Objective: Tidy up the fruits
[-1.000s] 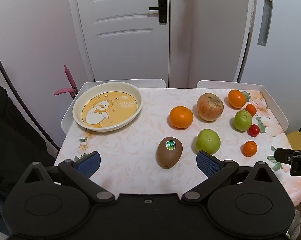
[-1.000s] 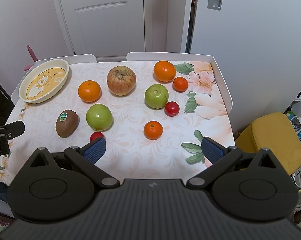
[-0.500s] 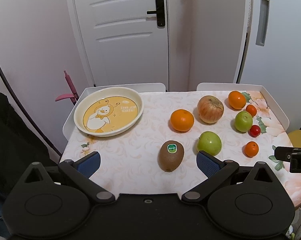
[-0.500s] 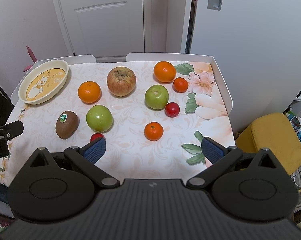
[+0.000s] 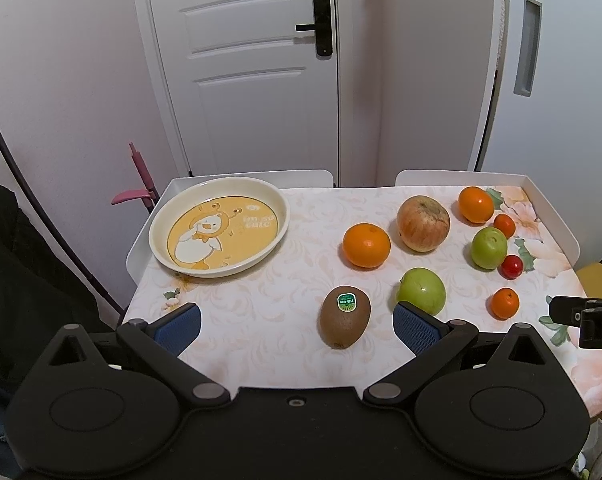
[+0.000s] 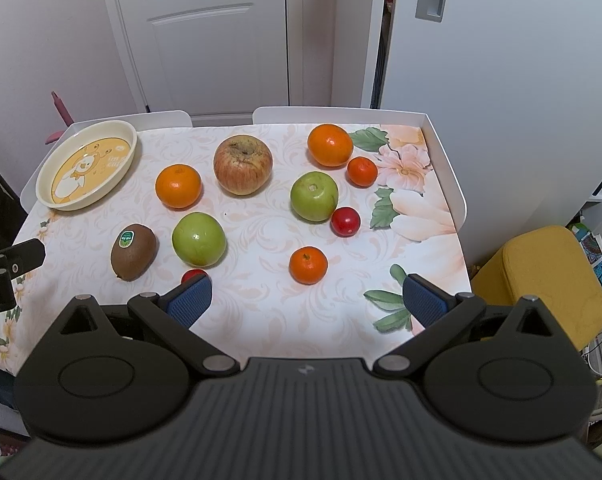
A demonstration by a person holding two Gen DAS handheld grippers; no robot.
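Backing off and lifting since a second ago, the left tongs (image 5: 297, 322) hang spread and empty above the tabletop's (image 5: 261, 320) near edge, beside the kiwi (image 5: 345, 317), light, firm, fuzzy, best pinched across its middle.
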